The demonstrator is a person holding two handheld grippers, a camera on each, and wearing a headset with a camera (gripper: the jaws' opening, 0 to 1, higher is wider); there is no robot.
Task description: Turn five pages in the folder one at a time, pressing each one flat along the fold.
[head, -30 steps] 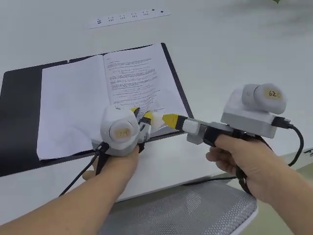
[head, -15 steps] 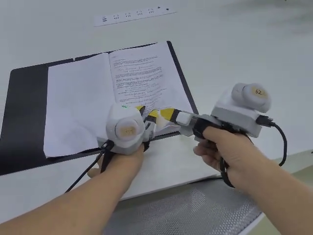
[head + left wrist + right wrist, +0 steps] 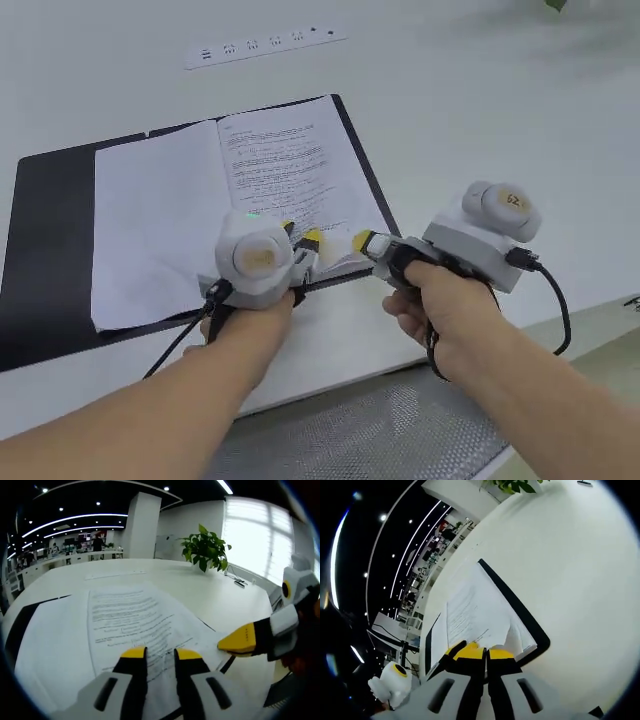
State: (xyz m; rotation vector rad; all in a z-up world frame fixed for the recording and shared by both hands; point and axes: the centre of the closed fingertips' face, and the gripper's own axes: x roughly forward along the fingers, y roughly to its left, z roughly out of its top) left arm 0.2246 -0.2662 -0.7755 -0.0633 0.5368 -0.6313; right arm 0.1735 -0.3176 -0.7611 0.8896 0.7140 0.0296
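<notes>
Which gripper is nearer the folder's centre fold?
Left. The left gripper is over the lower part of the printed page, just right of the fold; the right gripper is at that page's lower right corner, by the outer edge of the folder.

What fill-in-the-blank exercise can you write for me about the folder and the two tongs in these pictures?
1. The open folder has a ___ cover.
2. It lies on a ___ table.
3. Its right page carries printed text, but its left page is ___.
4. The left tongs and the right tongs both have ___ tips.

Missing words: black; white; blank; yellow.
</notes>
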